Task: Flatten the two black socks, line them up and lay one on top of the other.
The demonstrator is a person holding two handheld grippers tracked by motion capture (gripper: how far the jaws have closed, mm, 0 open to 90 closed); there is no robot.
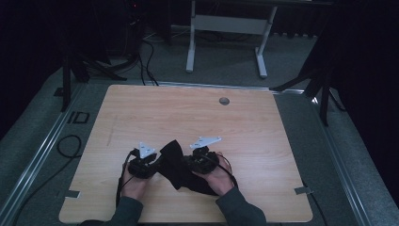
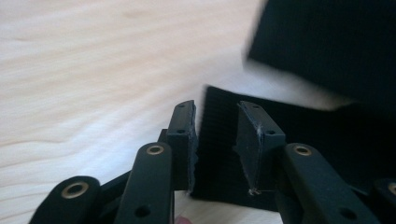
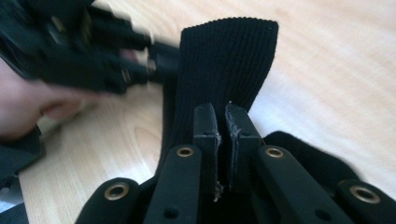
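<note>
So your right gripper [image 3: 223,122] is clamped tight on the black cloth [image 3: 224,65], lifting a fold off the table [image 1: 188,113]. Your left gripper [image 2: 215,140] has its jaws apart around the cloth's edge.

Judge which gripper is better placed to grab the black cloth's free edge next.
Left. The left gripper stands open around the black cloth edge; the right gripper is already shut on the cloth.

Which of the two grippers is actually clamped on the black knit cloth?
The right gripper: its fingers are shut on the black knit cloth. The left gripper is open, its fingers apart around the cloth's edge.
</note>
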